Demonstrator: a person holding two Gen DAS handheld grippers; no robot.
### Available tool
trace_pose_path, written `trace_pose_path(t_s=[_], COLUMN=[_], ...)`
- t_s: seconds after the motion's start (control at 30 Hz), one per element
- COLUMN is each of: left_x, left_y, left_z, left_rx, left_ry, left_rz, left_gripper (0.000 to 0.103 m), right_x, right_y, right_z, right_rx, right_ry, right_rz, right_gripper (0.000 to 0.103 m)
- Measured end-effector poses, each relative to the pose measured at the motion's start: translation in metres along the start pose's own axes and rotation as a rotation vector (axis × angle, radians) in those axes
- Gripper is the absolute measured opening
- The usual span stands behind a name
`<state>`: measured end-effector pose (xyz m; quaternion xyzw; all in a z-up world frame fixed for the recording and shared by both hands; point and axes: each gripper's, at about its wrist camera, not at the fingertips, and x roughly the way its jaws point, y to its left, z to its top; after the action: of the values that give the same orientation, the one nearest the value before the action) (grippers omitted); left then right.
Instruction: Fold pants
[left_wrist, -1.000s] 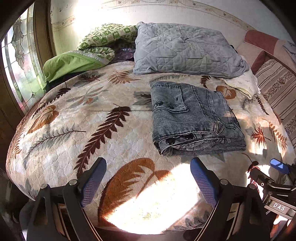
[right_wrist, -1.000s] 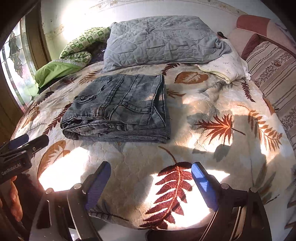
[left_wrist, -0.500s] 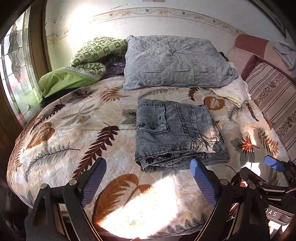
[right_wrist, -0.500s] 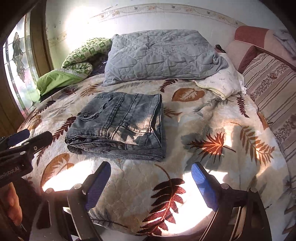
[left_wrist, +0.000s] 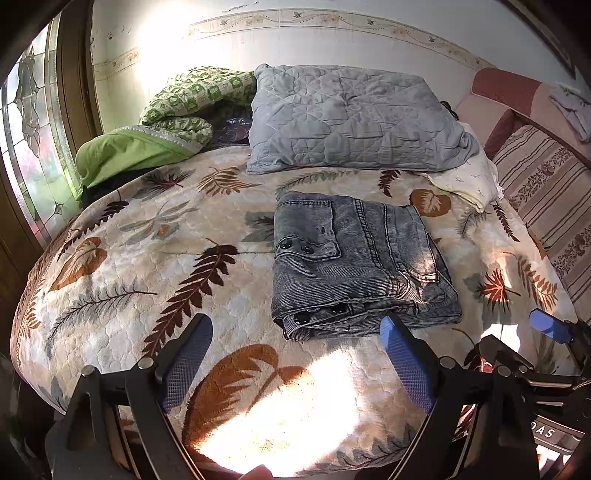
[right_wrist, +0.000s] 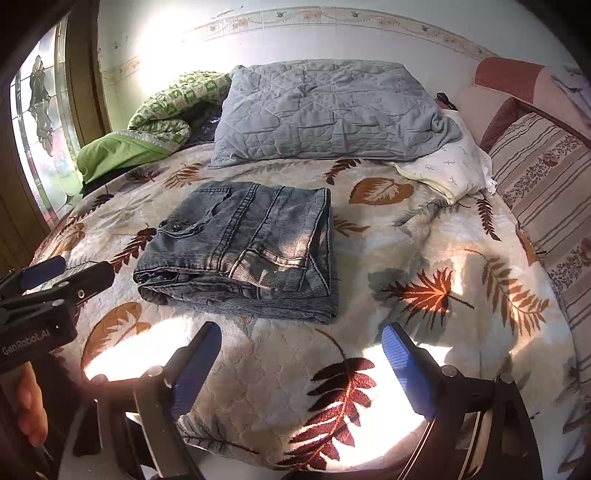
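Both grippers pulled back, folded jeans (left_wrist: 360, 264) on bedspread (left_wrist: 147, 258), both jaws apart, empty

Cloth and plastic, as we see them
We see faded ribbed denim pants (left_wrist: 354, 258), a quilted cloth bedspread (left_wrist: 147, 266), and matt textured blue plastic pads (right_wrist: 406, 365)

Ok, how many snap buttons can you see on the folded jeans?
4: two on the pocket flap, two along the near folded edge. More may be hidden in the folds.

Grey pillow (left_wrist: 354, 118) (quilted) beside green blanket (left_wrist: 147, 144).
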<state>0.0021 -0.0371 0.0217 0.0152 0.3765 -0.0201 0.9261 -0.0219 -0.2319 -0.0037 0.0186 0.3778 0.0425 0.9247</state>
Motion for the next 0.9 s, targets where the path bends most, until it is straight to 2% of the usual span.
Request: trace_pose_path(t_s=[0.57,0.9], left_x=[0.003,-0.002], left_y=[0.0,-0.002], left_z=[0.0,0.004], left_rx=[-0.001,-0.004], left_ry=[0.004,-0.014], left_rz=[-0.006,-0.006], left_gripper=[0.092,0.092], right_x=[0.004,-0.001], right_y=[0.003,0.001], right_z=[0.002,0.01], right_rx=[-0.007,0.007], right_ry=[0.004,-0.026], right_rz=[0.012,-0.002], right_gripper=[0.091,0.091])
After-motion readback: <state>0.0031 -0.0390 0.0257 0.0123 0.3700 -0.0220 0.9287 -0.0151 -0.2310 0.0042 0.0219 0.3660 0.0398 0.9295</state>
